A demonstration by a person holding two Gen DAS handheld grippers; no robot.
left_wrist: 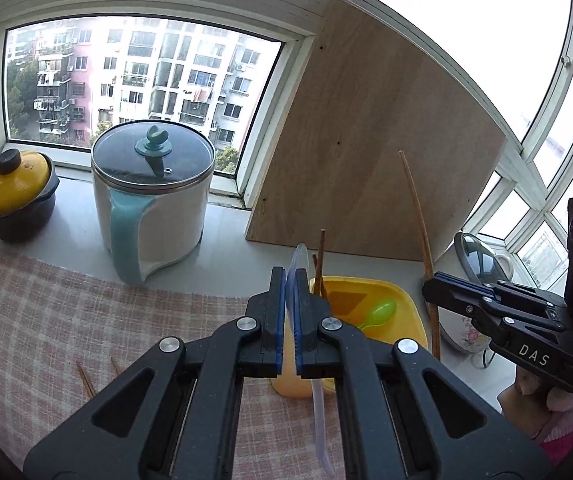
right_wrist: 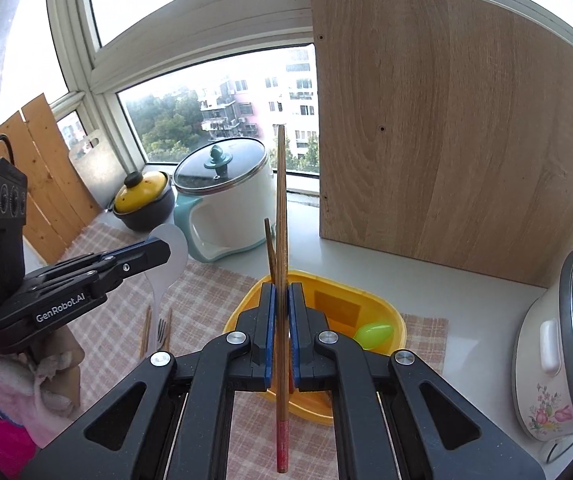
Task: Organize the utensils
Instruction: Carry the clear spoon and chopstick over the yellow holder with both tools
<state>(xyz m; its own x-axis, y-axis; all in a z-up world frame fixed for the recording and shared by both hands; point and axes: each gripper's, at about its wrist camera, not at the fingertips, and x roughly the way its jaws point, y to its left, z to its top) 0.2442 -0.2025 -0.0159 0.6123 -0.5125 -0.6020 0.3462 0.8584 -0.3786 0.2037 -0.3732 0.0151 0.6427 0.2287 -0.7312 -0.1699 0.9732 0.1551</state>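
Observation:
My left gripper (left_wrist: 289,276) is shut on a translucent plastic spoon (left_wrist: 297,256), seen edge-on; in the right wrist view the same gripper (right_wrist: 166,250) holds that spoon (right_wrist: 172,256) over the checked cloth. My right gripper (right_wrist: 281,292) is shut on a long wooden chopstick (right_wrist: 281,208) with a red end, held upright above a yellow bin (right_wrist: 342,286). From the left wrist, the right gripper (left_wrist: 428,290) and its chopstick (left_wrist: 416,208) stand right of the bin (left_wrist: 366,280). A green spoon (right_wrist: 374,334) lies in the bin and another chopstick (right_wrist: 269,248) leans in it.
A fork (right_wrist: 161,330) and loose chopsticks (right_wrist: 144,332) lie on the checked cloth (left_wrist: 46,300). A white-and-teal pot (left_wrist: 154,200), a yellow-lidded clay pot (left_wrist: 14,192), a leaning wooden board (right_wrist: 446,120) and a rice cooker (right_wrist: 558,352) stand along the windowsill counter.

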